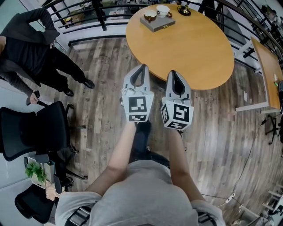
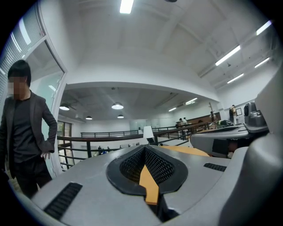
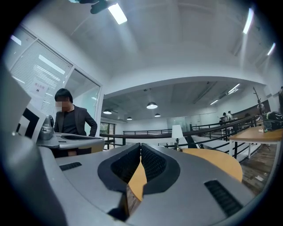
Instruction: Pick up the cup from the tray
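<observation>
On the far side of the round wooden table [image 1: 185, 44] lies a grey tray [image 1: 157, 22] with a brown cup [image 1: 150, 15] and a white cup [image 1: 163, 10] on it. My left gripper [image 1: 141, 68] and right gripper [image 1: 174, 74] are held side by side over the floor, just short of the table's near edge. Both point toward the table. Each has its jaws together with nothing between them, as the left gripper [image 2: 144, 148] and right gripper [image 3: 140, 145] views show. The cups are not visible in either gripper view.
A person in dark clothes [image 1: 33, 44] stands at the left on the wood floor. A black office chair [image 1: 37, 130] is at the lower left, and a black railing [image 1: 93, 9] runs behind the table. A second table [image 1: 267, 70] stands at the right.
</observation>
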